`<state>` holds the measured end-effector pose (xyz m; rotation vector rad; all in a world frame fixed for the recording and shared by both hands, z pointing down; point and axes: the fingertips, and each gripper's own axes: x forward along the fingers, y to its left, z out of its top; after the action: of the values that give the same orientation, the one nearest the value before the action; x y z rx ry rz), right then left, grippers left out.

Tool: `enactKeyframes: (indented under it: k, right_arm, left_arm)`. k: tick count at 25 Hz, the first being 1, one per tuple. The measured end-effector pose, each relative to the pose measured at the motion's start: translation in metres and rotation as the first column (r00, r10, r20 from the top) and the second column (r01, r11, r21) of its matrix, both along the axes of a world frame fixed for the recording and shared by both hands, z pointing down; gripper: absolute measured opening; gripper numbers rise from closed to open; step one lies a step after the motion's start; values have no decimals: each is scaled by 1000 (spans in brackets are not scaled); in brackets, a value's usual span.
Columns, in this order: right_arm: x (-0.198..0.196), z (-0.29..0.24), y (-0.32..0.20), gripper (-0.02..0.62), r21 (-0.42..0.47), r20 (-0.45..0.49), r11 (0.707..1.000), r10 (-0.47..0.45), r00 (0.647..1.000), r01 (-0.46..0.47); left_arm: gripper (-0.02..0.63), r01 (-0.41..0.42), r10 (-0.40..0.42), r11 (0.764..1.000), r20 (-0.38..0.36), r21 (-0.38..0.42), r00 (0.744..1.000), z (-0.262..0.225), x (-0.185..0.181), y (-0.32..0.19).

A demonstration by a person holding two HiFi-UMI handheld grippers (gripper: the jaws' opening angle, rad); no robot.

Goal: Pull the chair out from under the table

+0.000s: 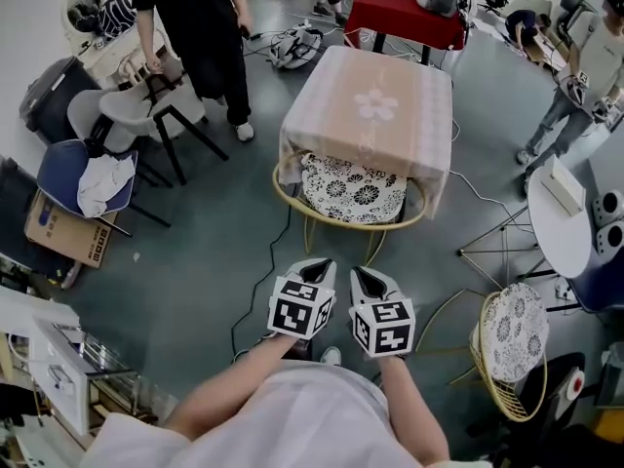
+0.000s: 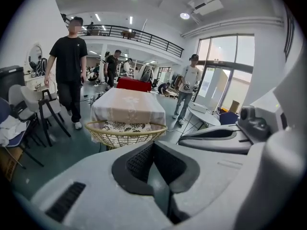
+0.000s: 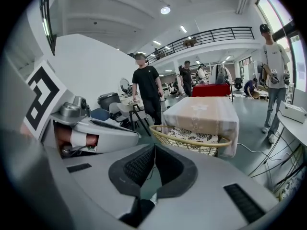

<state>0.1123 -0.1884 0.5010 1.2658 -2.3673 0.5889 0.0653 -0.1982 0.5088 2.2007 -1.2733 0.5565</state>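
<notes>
- Yellow wire makes up the chair, which is tucked under the table, with its curved rim turned toward the grippers.
- The chair is found straight ahead of both grippers, well apart, and neither is clearly nearer.
- The left gripper and right gripper are pressed shut, with nothing held.
- No words can be read.
</notes>
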Motion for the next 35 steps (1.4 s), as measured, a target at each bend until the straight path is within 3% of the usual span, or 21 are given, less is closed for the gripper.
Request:
enactKeyframes:
  k: [12, 17, 22, 26, 28, 31, 35]
  right_arm:
    - [-22, 30, -63, 3, 2, -168, 996, -82, 982, 84]
    - [-28, 40, -82, 3, -4, -263, 992, -123, 957, 127]
    - [-30, 53, -95, 3, -24, -354, 982, -182, 917, 186]
    - [-29, 66, -100, 5, -40, -440, 968, -239, 866, 247]
    - [-29, 72, -102, 5, -46, -486, 958, -268, 832, 282]
    - [-27, 80, -108, 5, -55, -536, 947, -296, 791, 317]
    - [-28, 86, -114, 5, -68, -586, 929, -332, 739, 363]
  left_arm:
    - [5, -110, 110, 994, 47, -9, 993, 31, -20, -67]
    - [5, -235, 231, 972, 144, 13, 962, 40, -27, -87]
    - [6, -336, 328, 942, 183, 9, 927, 50, -31, -102]
    - [8, -448, 435, 894, 253, -5, 864, 63, -32, -107]
    - [9, -521, 500, 853, 304, -13, 811, 70, -33, -107]
    - [61, -608, 580, 792, 362, -44, 729, 81, -39, -107]
    - [63, -657, 619, 751, 410, -59, 670, 91, -50, -115]
